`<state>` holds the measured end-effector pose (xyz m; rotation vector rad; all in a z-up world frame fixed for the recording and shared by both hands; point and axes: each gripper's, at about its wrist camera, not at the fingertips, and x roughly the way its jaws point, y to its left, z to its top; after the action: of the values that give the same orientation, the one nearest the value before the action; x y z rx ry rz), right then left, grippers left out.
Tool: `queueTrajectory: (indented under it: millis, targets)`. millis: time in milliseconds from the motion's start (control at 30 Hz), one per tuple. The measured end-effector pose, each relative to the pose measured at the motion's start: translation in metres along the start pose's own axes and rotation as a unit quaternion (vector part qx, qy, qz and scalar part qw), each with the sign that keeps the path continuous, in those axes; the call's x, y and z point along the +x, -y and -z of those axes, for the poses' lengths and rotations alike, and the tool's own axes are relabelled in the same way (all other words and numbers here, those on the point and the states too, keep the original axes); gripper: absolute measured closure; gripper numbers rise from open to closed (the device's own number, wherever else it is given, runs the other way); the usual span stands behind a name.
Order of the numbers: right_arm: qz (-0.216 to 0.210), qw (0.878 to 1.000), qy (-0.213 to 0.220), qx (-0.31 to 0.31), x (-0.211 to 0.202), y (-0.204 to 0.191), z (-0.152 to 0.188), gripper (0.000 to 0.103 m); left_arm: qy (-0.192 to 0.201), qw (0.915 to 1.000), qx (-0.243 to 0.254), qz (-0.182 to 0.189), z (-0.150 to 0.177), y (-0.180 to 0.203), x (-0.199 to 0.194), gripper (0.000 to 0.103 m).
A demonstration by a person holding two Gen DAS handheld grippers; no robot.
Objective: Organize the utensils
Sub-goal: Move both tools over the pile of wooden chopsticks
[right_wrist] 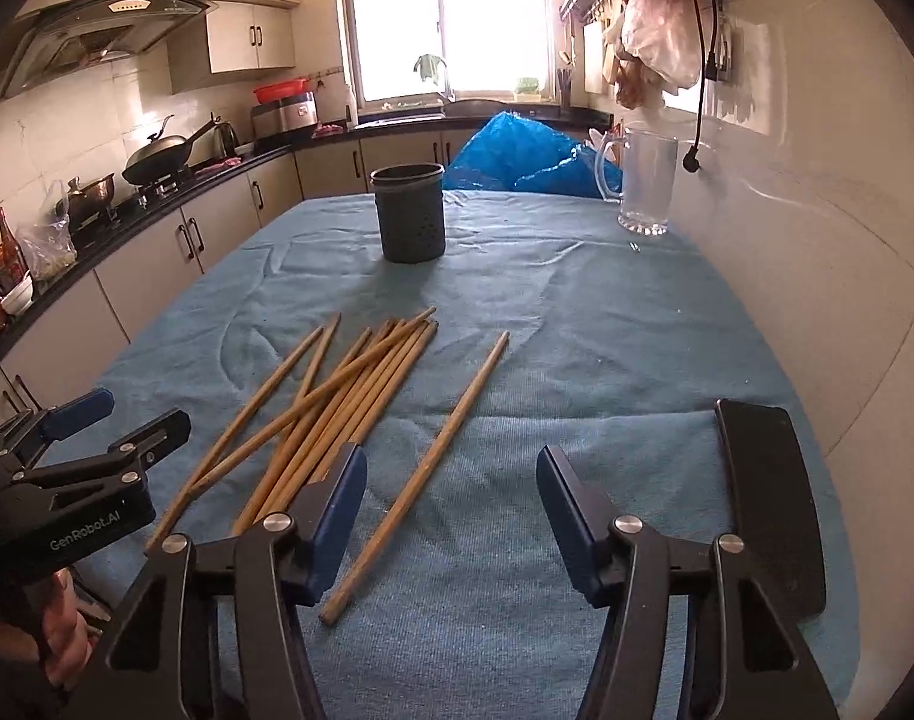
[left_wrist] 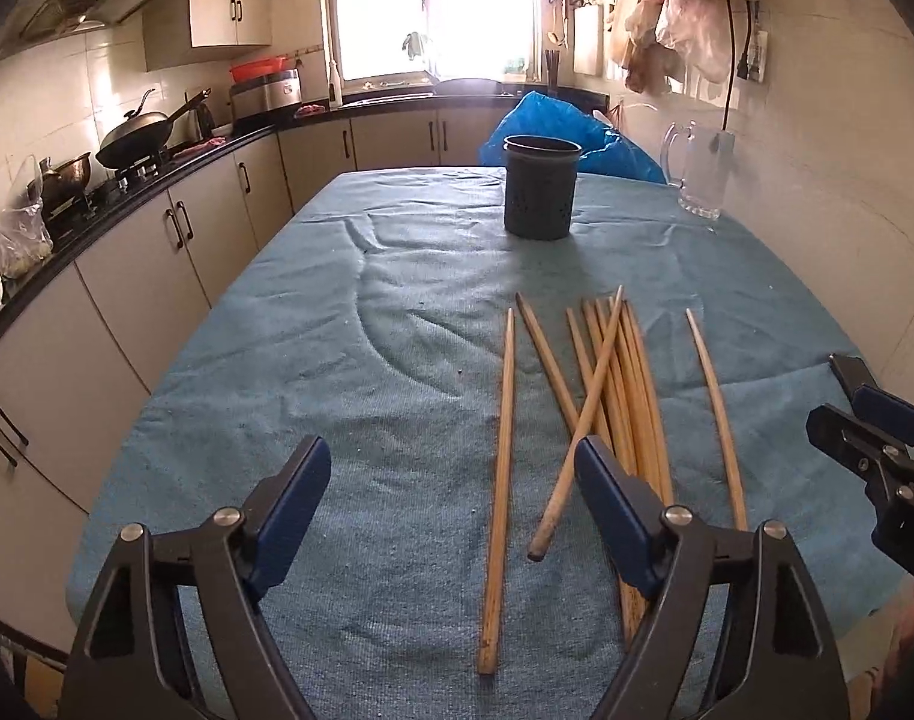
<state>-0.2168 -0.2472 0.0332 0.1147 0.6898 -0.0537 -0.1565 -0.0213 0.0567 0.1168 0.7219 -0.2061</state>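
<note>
Several wooden chopsticks (left_wrist: 625,396) (right_wrist: 348,402) lie loose on the blue tablecloth (left_wrist: 336,330), most in a crossed bundle, with one single stick on each side. A dark grey perforated holder (left_wrist: 541,189) (right_wrist: 410,213) stands upright and empty-looking farther back. My left gripper (left_wrist: 450,456) hovers open over the leftmost single chopstick (left_wrist: 505,420), its pads clear of the stick. My right gripper (right_wrist: 450,459) is open above the rightmost single chopstick (right_wrist: 432,462), not touching it. Each gripper shows in the other's view: the left gripper (right_wrist: 141,411) and the right gripper (left_wrist: 829,390).
A glass mug (left_wrist: 703,171) (right_wrist: 643,180) stands at the back right by the wall. A blue plastic bag (left_wrist: 553,126) lies behind the holder. A flat black object (right_wrist: 769,492) rests on the cloth at the right. The kitchen counter with a wok (left_wrist: 135,138) runs along the left.
</note>
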Motion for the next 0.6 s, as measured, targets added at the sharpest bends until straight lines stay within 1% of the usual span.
queueTrajectory:
  millis: [600]
  targets:
    - [-0.018,1.0,-0.02,0.006,0.0093,-0.002,0.0042,0.04,-0.008,0.9999,0.002,-0.014,0.0031,-0.0028,0.0043,0.02]
